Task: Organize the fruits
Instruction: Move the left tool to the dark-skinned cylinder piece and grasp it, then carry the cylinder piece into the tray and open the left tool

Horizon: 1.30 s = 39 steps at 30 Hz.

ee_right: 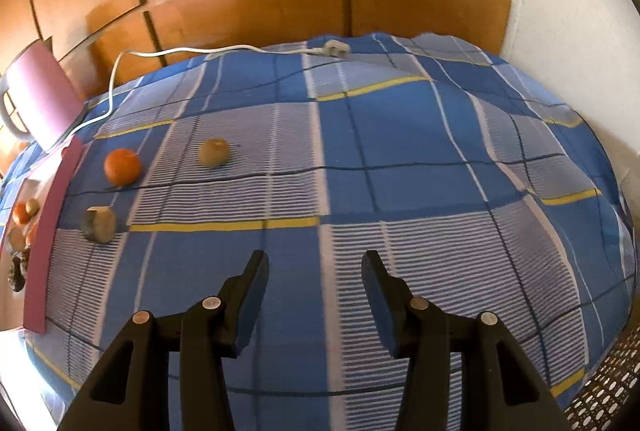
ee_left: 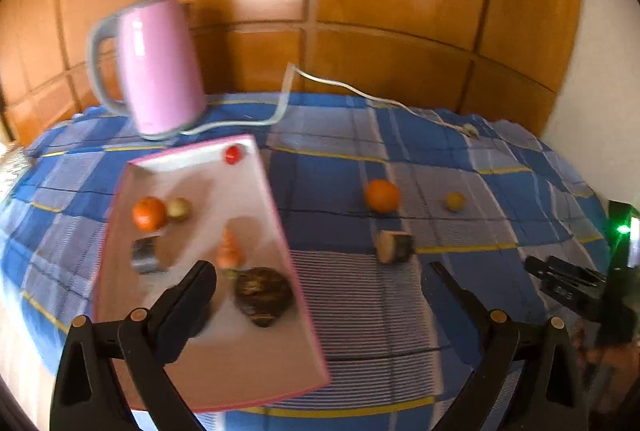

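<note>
1. Blue checked cloth covers the table before wooden panels.
2. White pink-rimmed tray already holds fruit.
3. Left gripper and right gripper both gape, empty.
4. Round orange mandarin lies on the cloth near the tray: probably light, firm; grip across its middle.

Both views are taken from above, angled down over the checked cloth toward wooden panelling. The tray, orange and kettle are shared, pushed to the right view's left edge.
</note>
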{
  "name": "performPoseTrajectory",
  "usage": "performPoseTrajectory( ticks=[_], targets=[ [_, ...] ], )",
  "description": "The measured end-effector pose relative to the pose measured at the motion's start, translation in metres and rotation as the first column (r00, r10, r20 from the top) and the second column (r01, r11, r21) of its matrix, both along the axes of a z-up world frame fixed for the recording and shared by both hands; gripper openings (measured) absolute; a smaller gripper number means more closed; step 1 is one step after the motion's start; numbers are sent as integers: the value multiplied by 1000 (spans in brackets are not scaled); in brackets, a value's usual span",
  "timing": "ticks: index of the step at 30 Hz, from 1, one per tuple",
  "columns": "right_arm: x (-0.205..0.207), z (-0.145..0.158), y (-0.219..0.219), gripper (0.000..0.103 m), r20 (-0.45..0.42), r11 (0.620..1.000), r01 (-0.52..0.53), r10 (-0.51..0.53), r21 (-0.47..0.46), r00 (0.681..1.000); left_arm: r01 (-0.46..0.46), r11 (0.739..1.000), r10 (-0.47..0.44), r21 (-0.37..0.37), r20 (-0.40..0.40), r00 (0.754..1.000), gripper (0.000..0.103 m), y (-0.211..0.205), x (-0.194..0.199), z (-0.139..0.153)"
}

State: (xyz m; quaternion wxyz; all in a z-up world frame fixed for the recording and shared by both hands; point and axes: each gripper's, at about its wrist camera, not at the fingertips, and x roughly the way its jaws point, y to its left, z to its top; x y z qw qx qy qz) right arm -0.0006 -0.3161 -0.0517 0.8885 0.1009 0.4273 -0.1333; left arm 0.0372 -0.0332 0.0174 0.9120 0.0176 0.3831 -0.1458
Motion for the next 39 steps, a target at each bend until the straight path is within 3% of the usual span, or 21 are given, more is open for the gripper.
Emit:
performPoseTrajectory(
  ticks=[8,18,26,31,33,37,39],
  targets=[
    [-3,-6,-12,49,-7,1000,22,-22,6,1000,91,993,-89,68,-34,995,103,-43,10,-8],
    [-4,-5,-16,49,3,999,31,-31,5,1000,87,986,-76,144,-77,994,102,-72,39,-28],
    [-3,-7,-22,49,7,999,40,-40,-12,999,120,981,-96,155,-155,983,77,-89,60,-52],
    [3,-10,-28,49,11,998,62,-61,-26,998,111,987,-84,120,-215,973,46,-88,70,-70],
    [6,-14,-30,49,1,998,65,-65,-22,998,119,989,-94,87,-248,964,40,-87,71,-78],
    [8,-19,-28,52,-3,997,57,-58,-51,998,142,982,-114,125,-205,972,29,-92,63,-81],
    [9,-22,-27,61,14,996,52,-52,-66,999,148,982,-123,116,-202,972,27,-92,62,-81]
  ],
)
